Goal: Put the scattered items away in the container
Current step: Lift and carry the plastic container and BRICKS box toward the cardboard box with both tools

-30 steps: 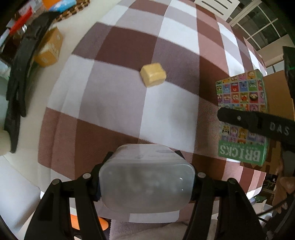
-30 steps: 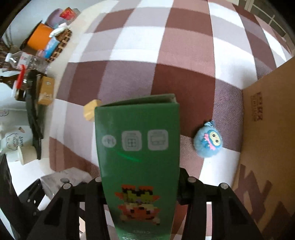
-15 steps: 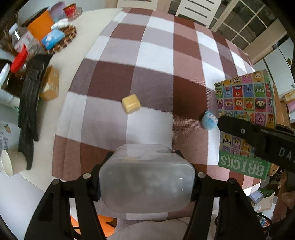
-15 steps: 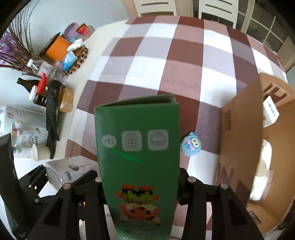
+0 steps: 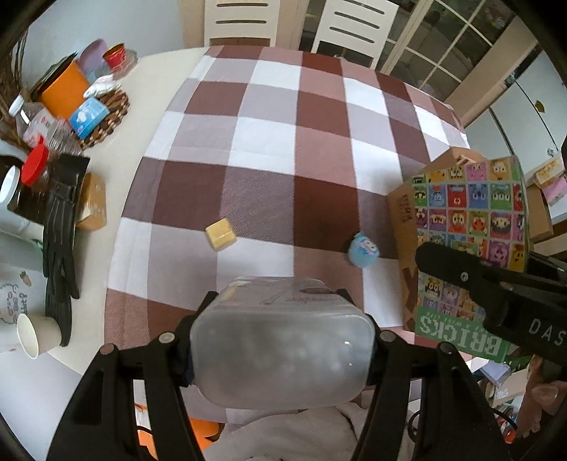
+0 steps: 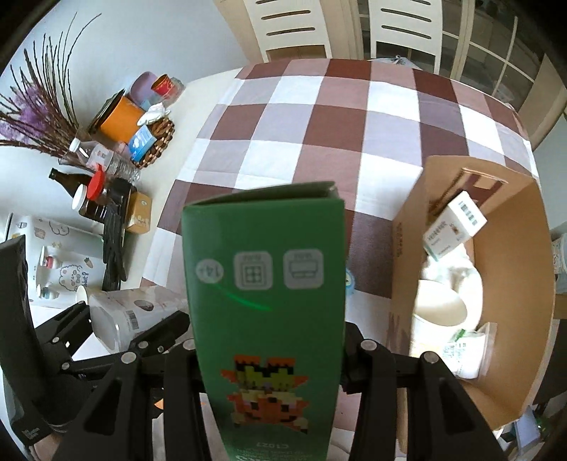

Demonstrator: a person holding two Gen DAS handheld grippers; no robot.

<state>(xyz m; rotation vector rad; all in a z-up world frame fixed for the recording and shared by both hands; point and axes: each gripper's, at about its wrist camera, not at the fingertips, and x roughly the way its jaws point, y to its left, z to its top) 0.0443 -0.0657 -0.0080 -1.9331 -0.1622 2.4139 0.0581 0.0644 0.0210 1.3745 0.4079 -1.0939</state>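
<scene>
My left gripper [image 5: 280,340] is shut on a frosted plastic tub [image 5: 280,358], held above the near edge of the checked tablecloth [image 5: 269,142]. On the cloth below lie a yellow cube [image 5: 220,234] and a small blue plush toy [image 5: 363,249]. My right gripper [image 6: 269,347] is shut on a green bricks box [image 6: 269,283], held up to the left of the open cardboard box [image 6: 514,319]. That cardboard box holds a white carton [image 6: 453,223] and a white bowl [image 6: 439,301]. The plush is mostly hidden behind the bricks box in the right wrist view.
Along the table's left side stand an orange canister [image 5: 62,90], bottles [image 6: 95,188], a small brown box [image 5: 93,205], a black glove [image 5: 58,255] and a paper cup [image 5: 35,333]. Two white chairs [image 5: 354,25] stand at the far side.
Both grippers have risen with their loads, so more of the table shows. The right gripper has moved toward the cardboard box, whose inside is now in view.
</scene>
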